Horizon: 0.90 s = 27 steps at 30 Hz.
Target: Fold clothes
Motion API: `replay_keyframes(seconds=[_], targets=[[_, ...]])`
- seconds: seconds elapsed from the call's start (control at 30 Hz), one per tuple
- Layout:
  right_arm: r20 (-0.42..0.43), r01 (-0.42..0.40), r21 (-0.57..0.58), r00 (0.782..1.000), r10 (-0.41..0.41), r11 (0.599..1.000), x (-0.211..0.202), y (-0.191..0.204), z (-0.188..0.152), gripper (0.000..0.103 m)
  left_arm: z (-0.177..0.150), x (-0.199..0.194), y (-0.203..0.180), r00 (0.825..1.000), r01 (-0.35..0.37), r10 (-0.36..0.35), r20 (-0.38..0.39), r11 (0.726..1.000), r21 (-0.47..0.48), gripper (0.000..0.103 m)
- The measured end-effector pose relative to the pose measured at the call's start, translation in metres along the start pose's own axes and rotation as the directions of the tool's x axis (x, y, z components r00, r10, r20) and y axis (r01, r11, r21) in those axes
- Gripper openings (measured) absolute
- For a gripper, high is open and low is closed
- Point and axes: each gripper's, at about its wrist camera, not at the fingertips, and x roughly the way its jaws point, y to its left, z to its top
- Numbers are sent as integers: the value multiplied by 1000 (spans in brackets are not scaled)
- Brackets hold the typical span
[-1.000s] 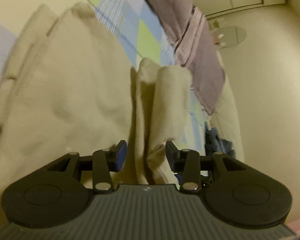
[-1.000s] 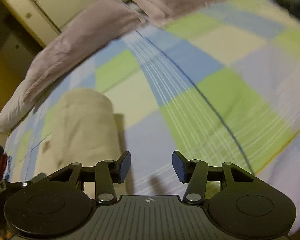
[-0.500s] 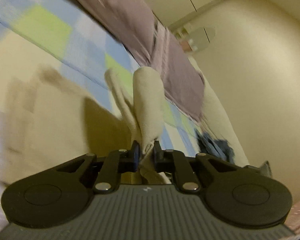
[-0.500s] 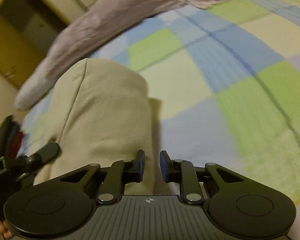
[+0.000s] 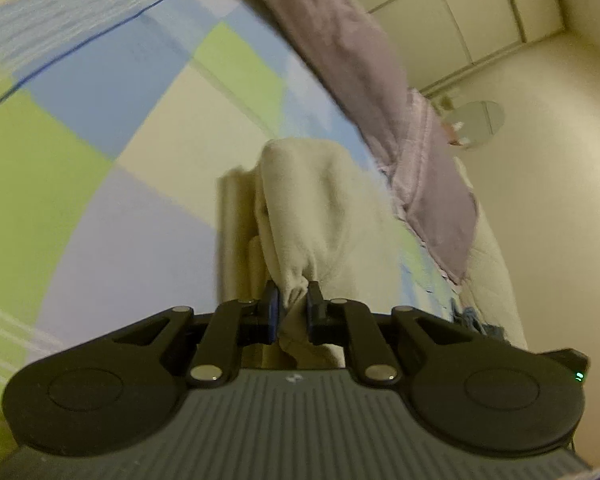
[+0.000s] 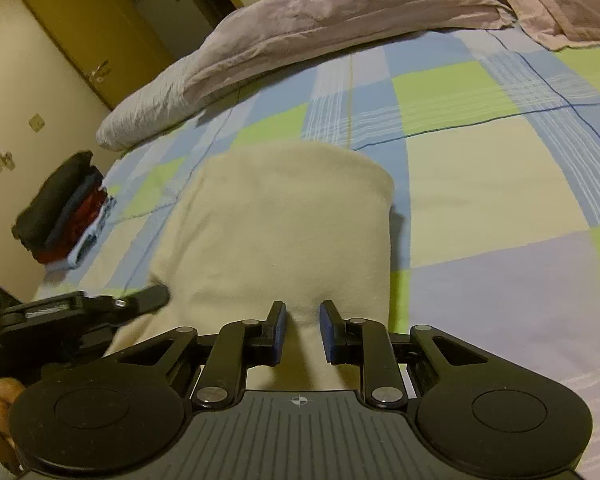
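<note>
A cream garment lies folded over on the checked bedsheet. My right gripper is shut on its near edge, with cloth pinched between the blue pads. My left gripper is shut on a bunched fold of the same cream garment, which rises ahead of the fingers. The left gripper's body also shows at the lower left of the right wrist view.
A mauve duvet lies along the far side of the bed and also shows in the left wrist view. A stack of folded dark, red and blue clothes sits near the bed's left edge. A door stands behind.
Both grippers went from open to shut on the cream garment's edge. They have since lifted and carried it over, so the garment now lies doubled.
</note>
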Motion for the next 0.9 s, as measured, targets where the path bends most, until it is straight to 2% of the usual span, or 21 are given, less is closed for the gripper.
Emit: replay_keyframes(seconds=[0.1,0.17,0.27,0.33,0.47,0.5,0.53,0.57,0.6,0.63,0.7,0.77,0.83,0.9], targets=[[7,10,-46,1000,-9,999,2,5,-3,22,-1,0,-4,1000,0,0,9,1000,-31,14],[21,-2,-37,1000,3,999,-3,3,-4,24,-3,-6,-9,1000,2,-2,8,999,-33,16],[73,-43,68,997,38,997,-18,-13,-7,29,-5,-11,-18,999,-27,26,20,998,49,12],[84,-36,132,996,25,991,-24,-27,-13,30,-6,-13,-19,999,-51,49,20,996,72,12],[59,-47,219,998,34,975,-19,-48,-26,30,-12,-15,-14,996,-84,83,36,996,18,24],[49,-53,237,998,43,970,-16,-53,-29,33,-15,-23,-20,992,-109,107,59,994,30,24],[50,-67,258,997,56,964,-20,-57,-34,42,-19,-32,-26,988,-135,131,82,990,41,29],[56,-84,280,996,71,956,-26,-60,-38,48,-24,-43,-32,982,-160,155,107,986,41,39],[61,-101,302,994,86,948,-32,-64,-42,58,-34,-57,-35,978,-166,163,131,986,14,44],[68,-118,324,993,102,939,-38,-68,-47,60,-44,-71,-37,976,-155,157,153,988,-28,49],[81,-152,367,988,131,918,-50,-75,-56,60,-69,-95,-38,980,-96,116,164,988,-123,52],[96,-185,408,983,160,894,-62,-82,-64,60,-95,-110,-39,983,-59,94,158,976,-211,54],[99,-195,441,981,168,876,-72,-85,-74,60,-118,-116,-41,986,-42,82,142,963,-265,55],[96,-194,449,981,169,872,-77,-86,-78,60,-133,-111,-42,986,-56,99,133,956,-289,55]])
